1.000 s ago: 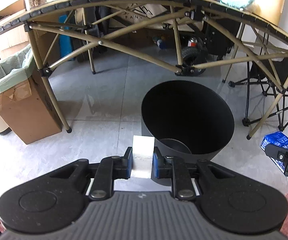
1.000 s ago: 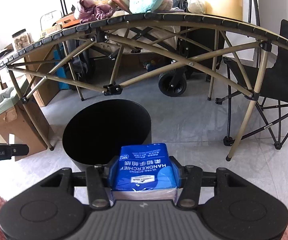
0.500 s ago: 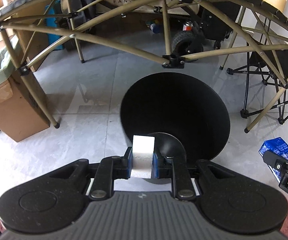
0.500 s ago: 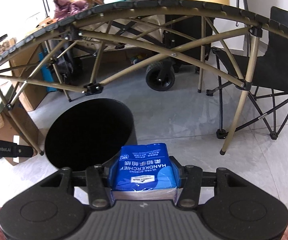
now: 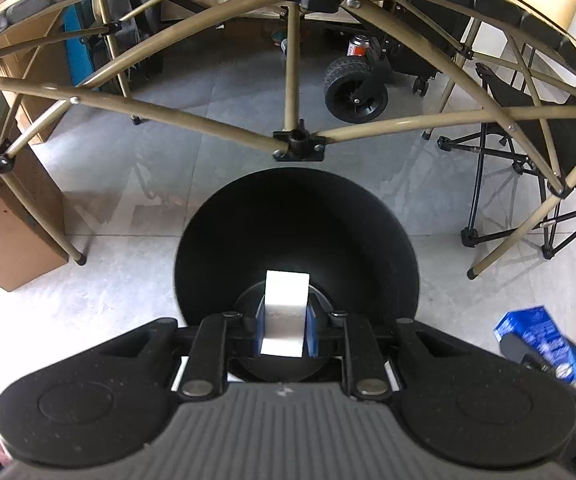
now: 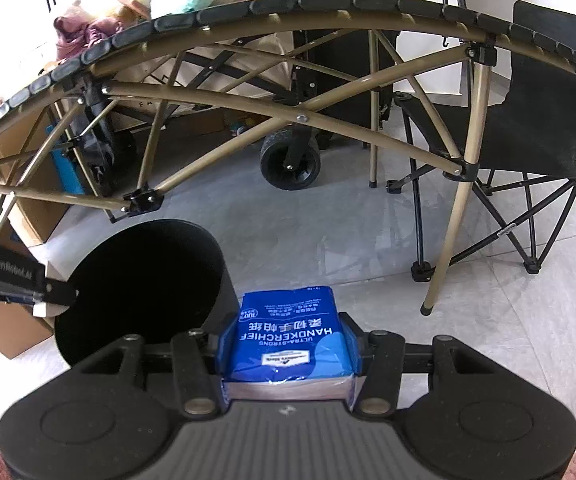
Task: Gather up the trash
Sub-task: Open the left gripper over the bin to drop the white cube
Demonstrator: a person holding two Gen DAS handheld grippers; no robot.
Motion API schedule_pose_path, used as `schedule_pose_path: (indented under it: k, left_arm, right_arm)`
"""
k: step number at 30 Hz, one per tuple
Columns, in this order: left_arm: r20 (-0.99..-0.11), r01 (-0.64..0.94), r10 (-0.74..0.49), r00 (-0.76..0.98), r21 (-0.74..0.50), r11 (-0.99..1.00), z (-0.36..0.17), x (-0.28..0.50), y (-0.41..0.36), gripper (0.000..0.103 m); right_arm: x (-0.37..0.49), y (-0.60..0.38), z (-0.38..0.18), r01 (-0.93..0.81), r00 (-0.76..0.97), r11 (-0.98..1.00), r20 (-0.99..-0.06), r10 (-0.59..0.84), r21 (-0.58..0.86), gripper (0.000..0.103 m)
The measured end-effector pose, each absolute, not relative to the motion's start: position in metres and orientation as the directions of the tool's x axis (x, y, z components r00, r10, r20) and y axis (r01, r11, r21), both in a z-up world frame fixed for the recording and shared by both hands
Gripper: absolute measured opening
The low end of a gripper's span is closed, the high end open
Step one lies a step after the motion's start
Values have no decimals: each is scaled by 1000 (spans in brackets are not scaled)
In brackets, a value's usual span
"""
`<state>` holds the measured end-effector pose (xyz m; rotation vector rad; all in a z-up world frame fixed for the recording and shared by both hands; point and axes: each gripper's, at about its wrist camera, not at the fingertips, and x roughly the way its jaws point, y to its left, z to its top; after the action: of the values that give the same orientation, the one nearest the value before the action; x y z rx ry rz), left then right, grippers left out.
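Over bin [image 5: 296, 232]; white block [image 5: 284, 312] lengthwise, seemingly.

We see a tan folding table frame [image 5: 288, 80], with a cardboard box [image 5: 11, 236] beside its left leg, a black folding chair [image 6: 544, 120] at its right and a black wheel [image 5: 356, 88] behind it.

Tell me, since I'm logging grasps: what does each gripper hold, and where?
Left gripper: small white block, pinched by its two side faces. Right gripper: blue plastic handkerchief pack, clamped across its two long sides.
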<state>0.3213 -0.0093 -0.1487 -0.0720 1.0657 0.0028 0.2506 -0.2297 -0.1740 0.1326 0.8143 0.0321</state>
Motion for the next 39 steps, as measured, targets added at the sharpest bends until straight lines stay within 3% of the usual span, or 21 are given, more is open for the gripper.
schedule_pose_path:
  k: [28,29,30,31,32,39]
  left_arm:
    - [-930,-95,-4,368,-42,995,-163,369,-40,20]
    - [-930,-96,-3,368,-41,995,-163,369,-40,28]
    - [-931,-96,-13,364,-52,994,-163,370,-40,53]
    - [-933,-98,-27,359,-66,993,-162,370,-39,71]
    - [-932,-97,-39,361,-79,992,-161,370,-39,101]
    - [-931,-84,-24,363,-59,995,-159,367,-42,103]
  right_arm:
    - [263,-240,-196,71,622,991,-781,45,114,50]
    - [263,-240,-196,70,623,991,-781,46,114,50]
    - [262,-240,-196,69,624,991,-780,47,115,50]
    - [262,-240,-196,70,624,991,-780,47,116,50]
    - [262,-240,-196,71,624,991,-780,47,116,50]
    - [261,-240,-195,68,627,991,-777,49,117,50]
